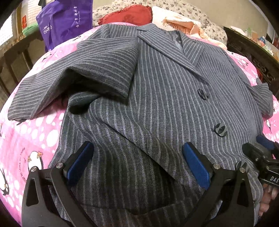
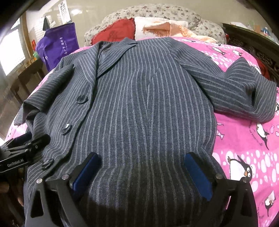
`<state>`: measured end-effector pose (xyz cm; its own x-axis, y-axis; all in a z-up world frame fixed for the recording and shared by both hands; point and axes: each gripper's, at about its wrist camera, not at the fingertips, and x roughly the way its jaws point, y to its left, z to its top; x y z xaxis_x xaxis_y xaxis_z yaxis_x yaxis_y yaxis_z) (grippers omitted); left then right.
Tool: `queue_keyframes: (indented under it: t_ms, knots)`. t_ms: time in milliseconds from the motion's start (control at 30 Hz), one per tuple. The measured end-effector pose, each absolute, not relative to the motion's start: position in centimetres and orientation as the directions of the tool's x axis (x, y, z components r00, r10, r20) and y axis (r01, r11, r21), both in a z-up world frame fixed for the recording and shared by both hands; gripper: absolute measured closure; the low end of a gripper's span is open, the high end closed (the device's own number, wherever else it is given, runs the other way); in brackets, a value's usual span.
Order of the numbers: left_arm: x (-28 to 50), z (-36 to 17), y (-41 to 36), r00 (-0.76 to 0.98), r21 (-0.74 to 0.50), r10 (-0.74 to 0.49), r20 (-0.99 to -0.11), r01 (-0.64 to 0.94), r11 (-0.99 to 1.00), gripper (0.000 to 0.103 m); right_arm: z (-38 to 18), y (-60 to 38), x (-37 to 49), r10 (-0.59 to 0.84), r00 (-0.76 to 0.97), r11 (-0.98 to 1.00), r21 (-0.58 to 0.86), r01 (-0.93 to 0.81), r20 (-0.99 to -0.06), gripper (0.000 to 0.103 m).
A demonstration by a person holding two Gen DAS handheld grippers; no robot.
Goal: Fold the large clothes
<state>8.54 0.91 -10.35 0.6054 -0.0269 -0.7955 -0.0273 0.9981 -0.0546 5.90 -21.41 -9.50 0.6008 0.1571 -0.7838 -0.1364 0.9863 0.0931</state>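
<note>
Down at six o'clock the left gripper [image 1: 137,157] and right gripper [image 2: 141,167] both stand spread wide over the hem, pinching nothing. The striped jacket [image 2: 139,104] lies flat on the pink penguin blanket [image 2: 244,139], collar toward twelve o'clock. Beyond it at twelve sits a red cushion [image 2: 115,31].

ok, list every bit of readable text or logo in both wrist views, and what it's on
"GenRobot.AI": on the left gripper body, right wrist view.
"DAS", cut off at the frame edge: on the right gripper body, left wrist view.
"GANSO", upside down: on the purple bag; its white script line is too blurred.
Curved print on the pink penguin blanket: too small.
Wall chart: unreadable.
</note>
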Motion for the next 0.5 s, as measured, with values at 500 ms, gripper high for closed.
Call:
queue_keyframes:
  t_ms: [500]
  knots:
    - [8.6, -10.4, 0.7, 0.606, -0.045, -0.016, -0.795, -0.033, 0.998, 0.000, -5.7, -18.5, 0.2, 0.151, 0.613, 0.981, 0.041, -0.190, -0.776, 0.006]
